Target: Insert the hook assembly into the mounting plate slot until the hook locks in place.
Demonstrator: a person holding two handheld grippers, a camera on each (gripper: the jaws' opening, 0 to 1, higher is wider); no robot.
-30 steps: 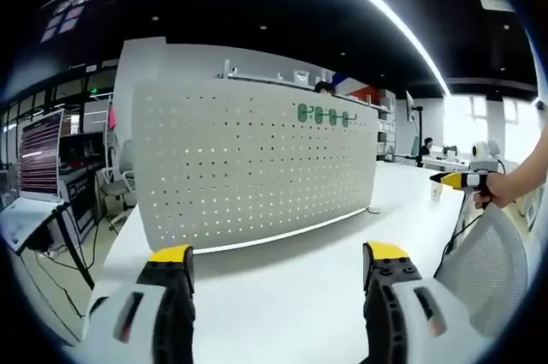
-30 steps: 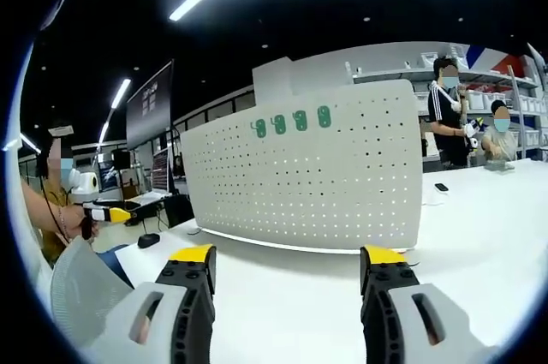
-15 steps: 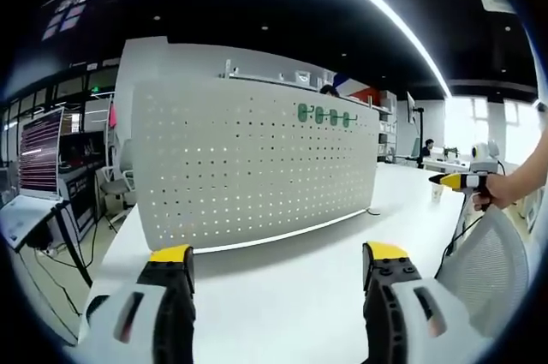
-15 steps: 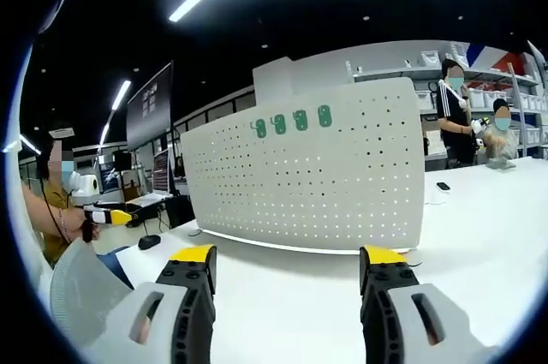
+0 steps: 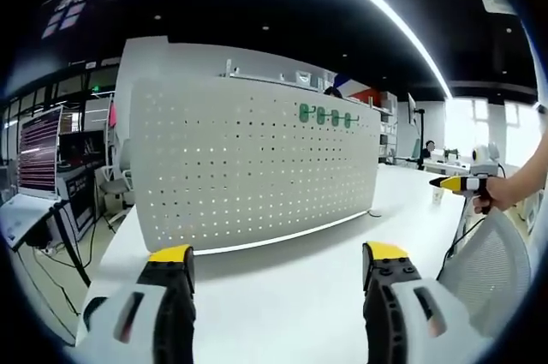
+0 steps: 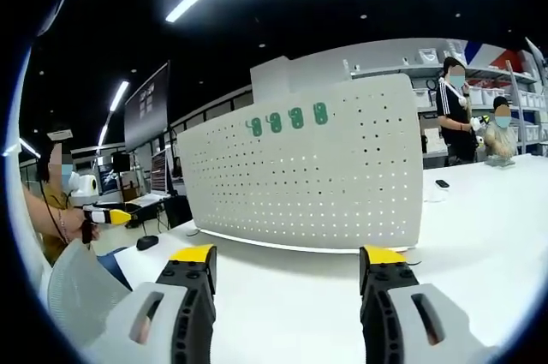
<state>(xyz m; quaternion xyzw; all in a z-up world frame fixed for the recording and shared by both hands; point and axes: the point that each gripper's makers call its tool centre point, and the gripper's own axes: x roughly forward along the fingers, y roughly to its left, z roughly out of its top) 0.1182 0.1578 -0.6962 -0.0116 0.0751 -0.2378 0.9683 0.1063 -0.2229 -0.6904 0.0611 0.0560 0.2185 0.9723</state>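
Observation:
A white perforated mounting plate (image 5: 248, 163) (image 6: 308, 180) stands upright on the white table (image 5: 300, 283) (image 6: 291, 291). Several green hooks (image 5: 329, 116) (image 6: 287, 119) hang in a row near its top edge. My left gripper (image 5: 278, 257) is open and empty, well short of the plate. My right gripper (image 6: 289, 259) is open too, with nothing between its yellow-tipped fingers. The right gripper also shows far off in the left gripper view, held in a hand (image 5: 495, 193); the left gripper appears at the edge of the right gripper view (image 6: 107, 216).
A grey mesh chair back (image 5: 484, 265) (image 6: 81, 295) stands beside the table. A dark mouse (image 6: 148, 241) lies on the table's far side. Two people (image 6: 467, 120) stand by shelves in the background. Monitors (image 5: 38, 154) sit behind the table.

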